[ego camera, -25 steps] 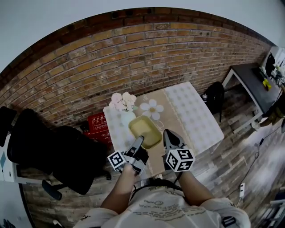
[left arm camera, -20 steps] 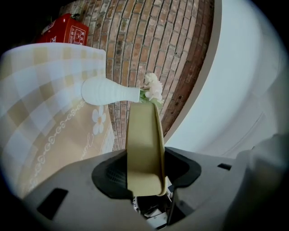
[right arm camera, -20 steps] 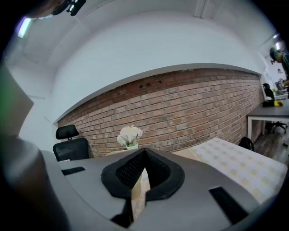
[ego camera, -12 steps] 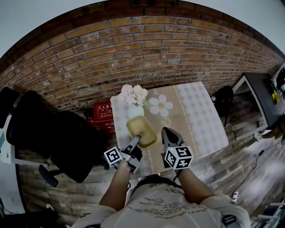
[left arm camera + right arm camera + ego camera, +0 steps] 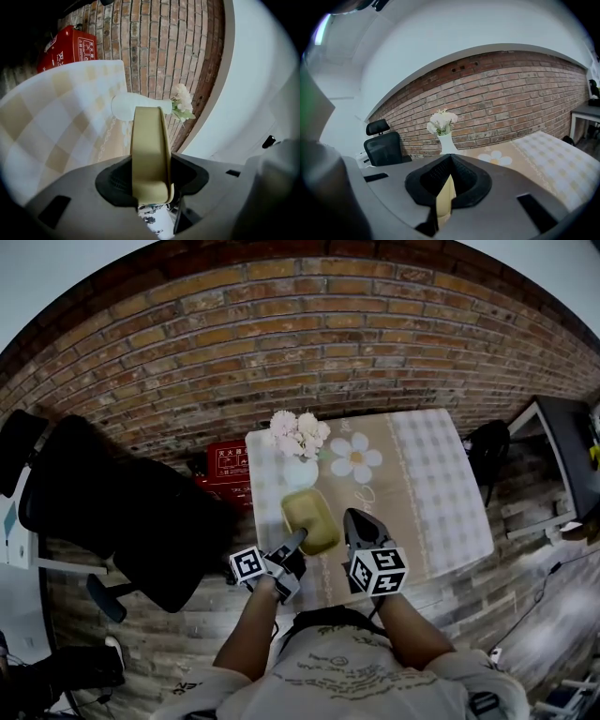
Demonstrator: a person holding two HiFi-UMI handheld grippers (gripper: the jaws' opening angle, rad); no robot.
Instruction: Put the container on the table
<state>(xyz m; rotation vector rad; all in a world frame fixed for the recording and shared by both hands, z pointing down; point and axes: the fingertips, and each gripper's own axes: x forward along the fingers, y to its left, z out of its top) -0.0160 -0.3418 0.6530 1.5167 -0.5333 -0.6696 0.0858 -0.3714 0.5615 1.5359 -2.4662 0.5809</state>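
Note:
A shallow yellow container (image 5: 312, 521) hangs just over the near left part of the table (image 5: 441, 486), in front of the vase. My left gripper (image 5: 297, 540) is shut on its near rim; in the left gripper view the yellow rim (image 5: 149, 150) fills the gap of the left gripper (image 5: 150, 190). At the container's right side, my right gripper (image 5: 351, 520) is closed on a thin yellow edge (image 5: 445, 200), seen between the pads of the right gripper (image 5: 446, 187).
A white vase (image 5: 302, 471) with pale flowers (image 5: 298, 430) stands just beyond the container. A black office chair (image 5: 141, 521) and a red box (image 5: 228, 468) sit on the floor left of the table. A brick wall runs behind, and a dark desk (image 5: 562, 442) stands far right.
Both grippers have sunk with the container toward the table top, closer to the vase. The grips look the same.

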